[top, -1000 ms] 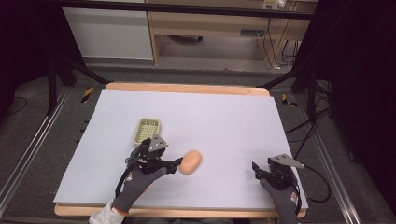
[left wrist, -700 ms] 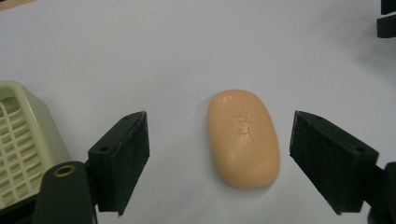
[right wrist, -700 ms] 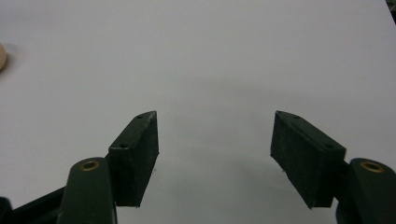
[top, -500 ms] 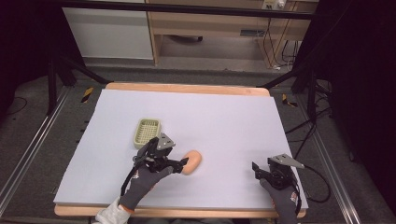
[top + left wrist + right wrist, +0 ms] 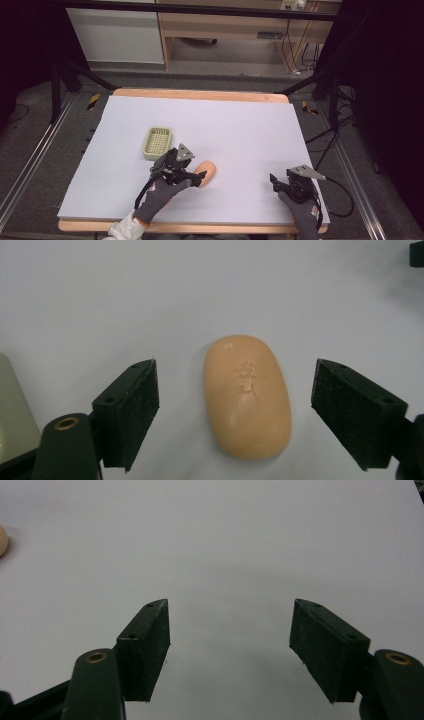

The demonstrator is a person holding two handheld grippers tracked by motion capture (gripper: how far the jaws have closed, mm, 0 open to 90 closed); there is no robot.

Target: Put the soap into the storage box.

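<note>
An orange oval bar of soap (image 5: 207, 171) lies flat on the white table sheet, stamped face up (image 5: 247, 397). My left gripper (image 5: 199, 173) is held by a gloved hand and reaches it from the left. The jaws are open and stand on either side of the soap (image 5: 235, 375), with a gap on each side and no pad touching it. My right gripper (image 5: 280, 184) rests near the front right corner of the table. It is open, with bare sheet between its jaws (image 5: 230, 605). The soap's edge (image 5: 2, 540) shows at the far left of the right gripper view.
A pale green slotted dish (image 5: 157, 141) sits just behind and left of the left gripper; its corner (image 5: 12, 410) shows in the left gripper view. The white sheet (image 5: 240, 125) covers a wooden table. Dark frame legs and cables lie around it.
My left gripper has moved right, from beside the green dish up to the soap, and its jaws now straddle it. The right gripper and the soap have stayed put.
</note>
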